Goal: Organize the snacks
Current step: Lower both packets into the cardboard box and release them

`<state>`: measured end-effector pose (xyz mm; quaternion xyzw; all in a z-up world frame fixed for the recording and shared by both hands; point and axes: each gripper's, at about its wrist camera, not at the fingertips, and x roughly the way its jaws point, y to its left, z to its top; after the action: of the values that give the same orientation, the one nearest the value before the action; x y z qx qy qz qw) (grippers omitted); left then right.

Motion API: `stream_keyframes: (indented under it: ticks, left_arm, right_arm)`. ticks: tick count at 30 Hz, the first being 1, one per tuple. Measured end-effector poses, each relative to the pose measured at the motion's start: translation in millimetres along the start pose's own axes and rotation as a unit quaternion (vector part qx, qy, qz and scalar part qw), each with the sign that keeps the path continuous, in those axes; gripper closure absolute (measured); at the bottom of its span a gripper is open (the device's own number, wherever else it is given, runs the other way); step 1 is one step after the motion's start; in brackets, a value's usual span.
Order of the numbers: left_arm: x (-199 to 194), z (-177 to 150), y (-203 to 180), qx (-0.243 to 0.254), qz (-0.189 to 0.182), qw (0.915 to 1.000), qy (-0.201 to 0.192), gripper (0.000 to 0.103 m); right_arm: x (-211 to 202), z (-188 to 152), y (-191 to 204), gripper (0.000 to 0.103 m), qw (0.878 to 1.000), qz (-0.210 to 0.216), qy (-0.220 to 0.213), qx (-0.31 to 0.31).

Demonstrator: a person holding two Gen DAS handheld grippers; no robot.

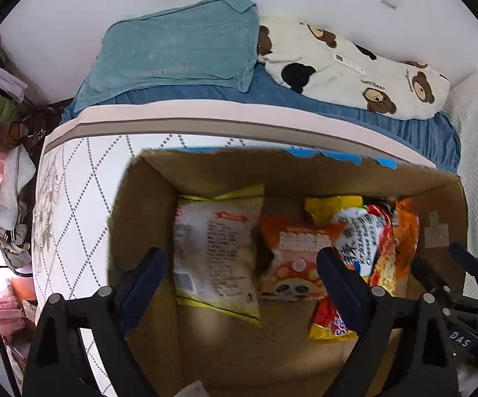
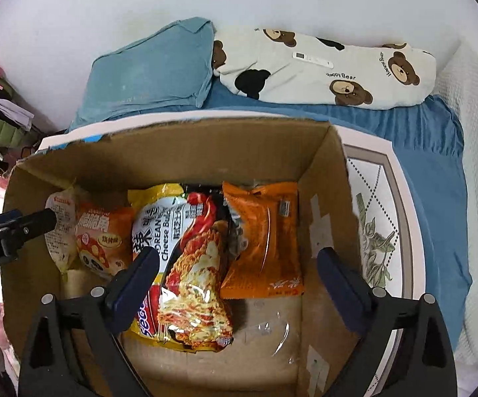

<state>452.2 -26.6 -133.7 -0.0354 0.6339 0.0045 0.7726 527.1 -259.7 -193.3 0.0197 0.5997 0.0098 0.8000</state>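
An open cardboard box (image 1: 305,168) (image 2: 205,152) holds several snack packs lying on its floor. In the left wrist view my left gripper (image 1: 240,278) hangs open over a white-and-yellow bag (image 1: 215,254) and an orange mushroom-print bag (image 1: 291,258), pressing on neither. A red-and-yellow cheese noodle pack (image 2: 186,264) and an orange packet (image 2: 265,241) lie below my right gripper (image 2: 239,264), which is open and pointing down into the box. The right gripper (image 1: 450,271) shows at the box's right side, the left gripper (image 2: 23,228) at its left wall.
The box stands against a quilted mattress (image 1: 73,205) with a blue sheet (image 2: 430,152). A teal pillow (image 1: 179,46) and a bear-print pillow (image 2: 321,66) with a white remote (image 2: 311,59) lie by the wall. Piled clothes (image 1: 4,178) crowd the left.
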Motion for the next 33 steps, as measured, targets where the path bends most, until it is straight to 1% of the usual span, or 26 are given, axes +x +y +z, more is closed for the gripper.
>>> stream_keyframes:
  ticks: [4, 8, 12, 15, 18, 21, 27, 33]
  left_arm:
    - [-1.6, -13.6, -0.1, -0.009, -0.006, 0.9999, -0.001, 0.010]
    - [-2.8, -30.2, 2.1, -0.010, -0.002, 0.9999, -0.004, 0.010]
    - [-8.5, -44.6, 4.7, -0.014, -0.007, 0.9998, -0.009, 0.010]
    - [-19.8, -57.3, 3.5, -0.015, -0.013, 0.9995, -0.023, 0.010]
    - [-32.7, -69.5, 1.6, -0.012, -0.017, 0.9990, -0.040, 0.010]
    - [-47.8, -84.9, -3.7, 0.002, -0.014, 0.9982, -0.059, 0.010]
    - [-79.5, -118.9, -4.8, 0.008, -0.017, 0.9953, -0.095, 0.010]
    - [-110.6, -151.3, -11.1, 0.019, -0.020, 0.9920, -0.123, 0.010]
  right_arm:
    - [0.5, -12.5, -0.9, 0.005, 1.000, 0.006, 0.006, 0.007]
    - [-2.7, -27.1, -3.5, 0.005, 1.000, 0.011, 0.007, 0.006]
    - [-13.8, -42.9, -3.5, 0.005, 1.000, 0.007, -0.006, 0.002]
    - [-25.7, -53.3, -2.4, 0.005, 1.000, 0.009, -0.015, -0.001]
    - [-42.2, -63.3, -1.0, 0.005, 0.999, 0.007, -0.032, -0.007]
    - [-58.8, -74.5, 3.6, 0.005, 0.999, 0.007, -0.049, -0.012]
    - [-95.7, -105.8, 10.3, 0.005, 0.996, 0.021, -0.086, -0.016]
    - [-132.3, -137.2, 14.1, 0.005, 0.992, 0.022, -0.122, -0.022]
